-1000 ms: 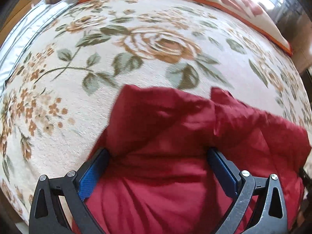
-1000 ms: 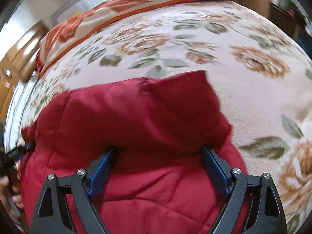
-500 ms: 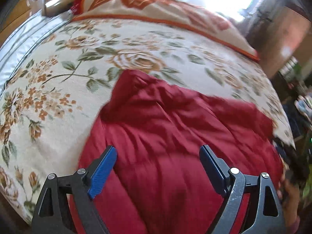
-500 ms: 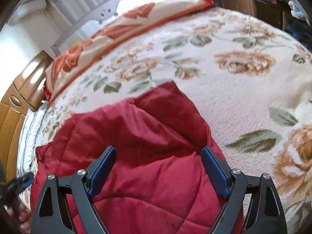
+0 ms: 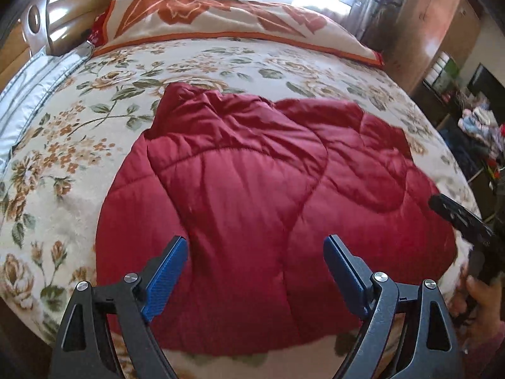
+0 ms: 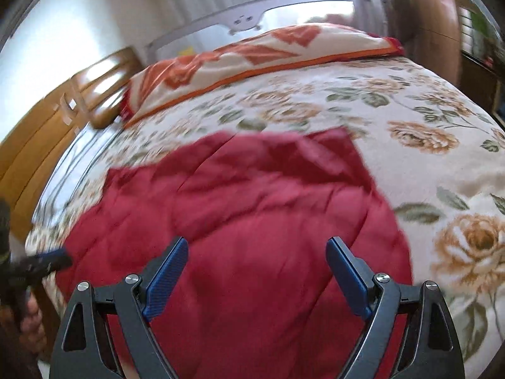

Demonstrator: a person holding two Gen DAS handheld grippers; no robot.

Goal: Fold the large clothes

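A dark red quilted jacket (image 5: 252, 183) lies folded in a rounded bundle on the floral bedspread (image 5: 63, 158), its top flap creased. My left gripper (image 5: 255, 240) hovers open above the jacket's near half, with nothing between its blue pads (image 5: 164, 271). In the right wrist view the same jacket (image 6: 252, 208) is blurred, and my right gripper (image 6: 258, 240) hangs open over its near part, holding nothing. Each view catches the other gripper at its edge: the right gripper (image 5: 457, 218) beside a hand (image 5: 483, 293), and the left gripper (image 6: 47, 262).
A folded orange-and-cream blanket (image 5: 236, 22) lies along the far side of the bed. A wooden headboard (image 5: 63, 25) stands at the far left and a wooden wardrobe (image 5: 435, 25) at the far right. Cluttered shelves (image 5: 473, 120) stand off the bed's right side.
Both grippers have drawn back and up from the jacket's folded edge, so the whole bundle now shows. The left jaws stand slightly narrower than a second ago. The jacket lies where it was.
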